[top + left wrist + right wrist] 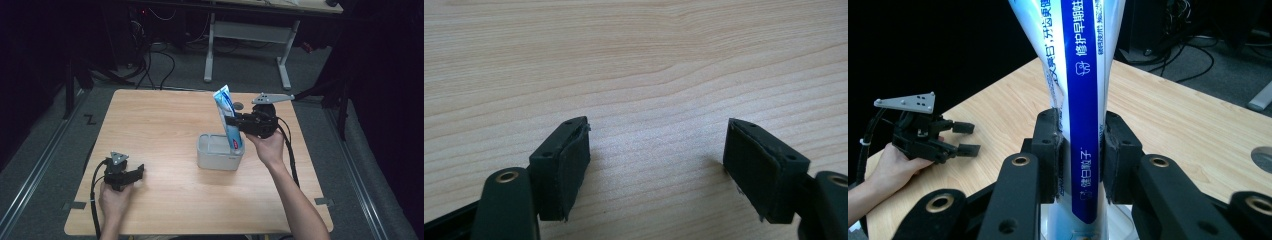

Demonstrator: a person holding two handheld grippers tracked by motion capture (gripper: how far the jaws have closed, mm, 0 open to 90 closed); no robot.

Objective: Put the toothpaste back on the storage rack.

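A blue and white toothpaste tube stands upright with its lower end in a grey-white holder box near the table's middle. My right gripper is shut on the tube's middle from the right; in the right gripper view its pads press both sides of the toothpaste tube. My left gripper rests low at the table's front left, held by a hand, jaws apart. In the left gripper view the left gripper has bare wood between its fingers.
The wooden table has free surface to the left and front of the box. A small round grey disc lies near the far edge behind the tube. White desk legs and cables stand on the floor beyond.
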